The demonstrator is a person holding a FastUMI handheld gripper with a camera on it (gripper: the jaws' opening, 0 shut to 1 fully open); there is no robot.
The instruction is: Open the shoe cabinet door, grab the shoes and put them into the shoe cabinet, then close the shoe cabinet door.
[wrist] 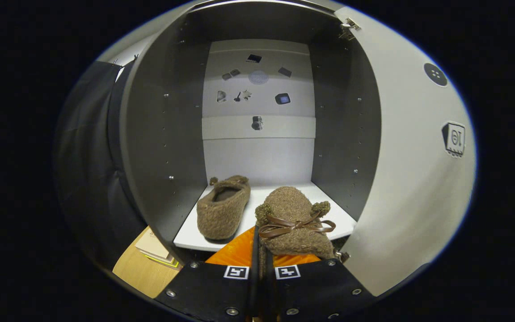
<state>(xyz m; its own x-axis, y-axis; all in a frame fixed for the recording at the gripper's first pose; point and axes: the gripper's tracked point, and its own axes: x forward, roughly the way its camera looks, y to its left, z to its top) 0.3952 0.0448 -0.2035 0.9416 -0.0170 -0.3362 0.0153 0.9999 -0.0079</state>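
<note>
Left on the cabinet shelf (186, 235), first slipper (222, 208) already placed; right and nearer, second slipper (295, 223) at the shelf edge, clenched by gripper (262, 264); door (409, 179) open at right, not yet closed

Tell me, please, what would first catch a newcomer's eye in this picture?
Probably the fuzzy brown slipper with a bow, pinched in the tongs at the open cabinet's shelf edge. Its twin slipper already sits on the shelf, beyond the tongs, and the cabinet door stands swung open beside them.
</note>
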